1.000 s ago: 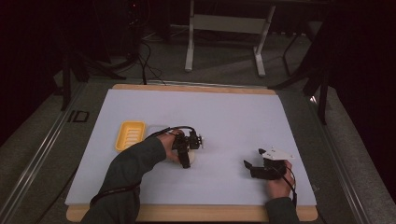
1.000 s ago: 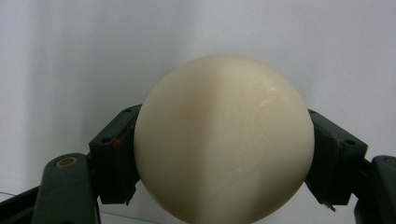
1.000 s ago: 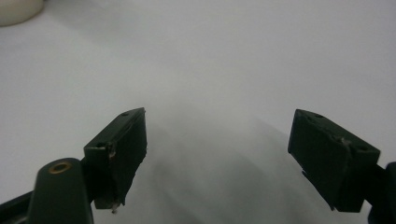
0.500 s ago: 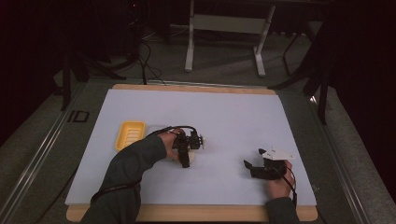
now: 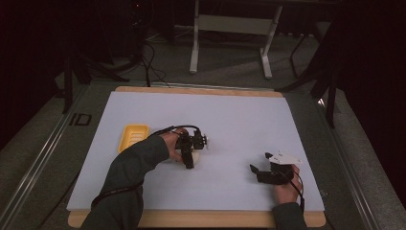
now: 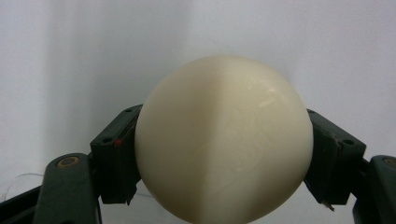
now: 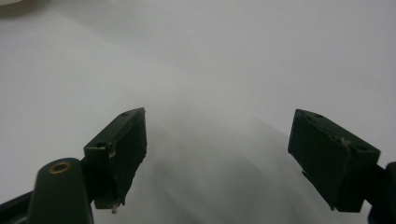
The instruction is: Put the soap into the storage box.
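Furthest left on the white table sheet (image 5: 230, 115) sits the shallow yellow plastic tray (image 5: 133, 136), bare inside, and I judge it the likely home for what I'm carrying, since it lies just beside my left arm.

Next comes my left claw (image 5: 190, 152), pointed down at the sheet near the middle of the table. Its two black jaws are closed on a smooth cream-white ball (image 6: 224, 140), one pad on each flank at about the widest part (the sensible place to pinch something round, as a grip above or below the middle would tend to squeeze it out). In the left gripper view the ball bulges between the pads, with plain white sheet behind it; from the high view I can't tell whether it is resting on the sheet or raised just clear of it.

Well apart to the right, my right claw (image 5: 262, 172) rests low near the table's front edge. Its jaws stand wide with nothing between them, just bare sheet, so I take it to be parked out of the way while the left does the work.
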Tool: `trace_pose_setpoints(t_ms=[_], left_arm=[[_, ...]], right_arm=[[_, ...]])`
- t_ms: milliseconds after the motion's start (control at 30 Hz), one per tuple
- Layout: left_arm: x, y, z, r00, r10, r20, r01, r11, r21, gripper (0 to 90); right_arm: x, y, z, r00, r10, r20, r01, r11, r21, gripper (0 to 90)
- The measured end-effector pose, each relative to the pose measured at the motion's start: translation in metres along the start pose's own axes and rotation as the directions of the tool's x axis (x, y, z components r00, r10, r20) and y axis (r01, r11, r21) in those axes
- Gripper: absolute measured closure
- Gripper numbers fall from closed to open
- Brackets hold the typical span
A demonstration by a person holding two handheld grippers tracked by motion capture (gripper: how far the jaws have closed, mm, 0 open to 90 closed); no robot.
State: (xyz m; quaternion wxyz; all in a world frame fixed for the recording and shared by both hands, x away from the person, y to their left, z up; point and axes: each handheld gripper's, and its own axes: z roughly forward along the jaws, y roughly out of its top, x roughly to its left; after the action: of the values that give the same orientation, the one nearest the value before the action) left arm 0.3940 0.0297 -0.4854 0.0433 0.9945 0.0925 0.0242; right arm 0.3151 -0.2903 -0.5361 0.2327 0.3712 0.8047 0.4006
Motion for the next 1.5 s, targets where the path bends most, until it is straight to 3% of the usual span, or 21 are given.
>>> trace_pose_setpoints(t_ms=[600, 767, 1100, 1500], left_arm=[[0.009, -0.010, -0.014, 0.9995, -0.030, -0.015, 0.030, 0.9995, 0.005, 24.6], [0.012, -0.014, -0.017, 0.9988, -0.039, -0.028, 0.040, 0.9988, 0.028, 24.6], [0.023, -0.027, -0.023, 0.9956, -0.087, -0.034, 0.088, 0.9959, 0.022, 24.6], [0.036, -0.045, -0.029, 0.9856, -0.164, -0.041, 0.164, 0.9864, -0.002, 24.6]], right_arm=[[0.000, 0.000, 0.000, 1.0000, 0.001, 0.000, -0.001, 1.000, -0.002, 19.1], [0.000, 0.000, 0.000, 1.0000, 0.001, 0.000, -0.001, 1.000, -0.002, 19.1], [0.000, 0.000, 0.000, 1.0000, 0.001, 0.001, -0.001, 1.000, -0.004, 19.1], [0.000, 0.000, 0.000, 1.0000, 0.001, 0.001, -0.001, 1.000, -0.003, 19.1]])
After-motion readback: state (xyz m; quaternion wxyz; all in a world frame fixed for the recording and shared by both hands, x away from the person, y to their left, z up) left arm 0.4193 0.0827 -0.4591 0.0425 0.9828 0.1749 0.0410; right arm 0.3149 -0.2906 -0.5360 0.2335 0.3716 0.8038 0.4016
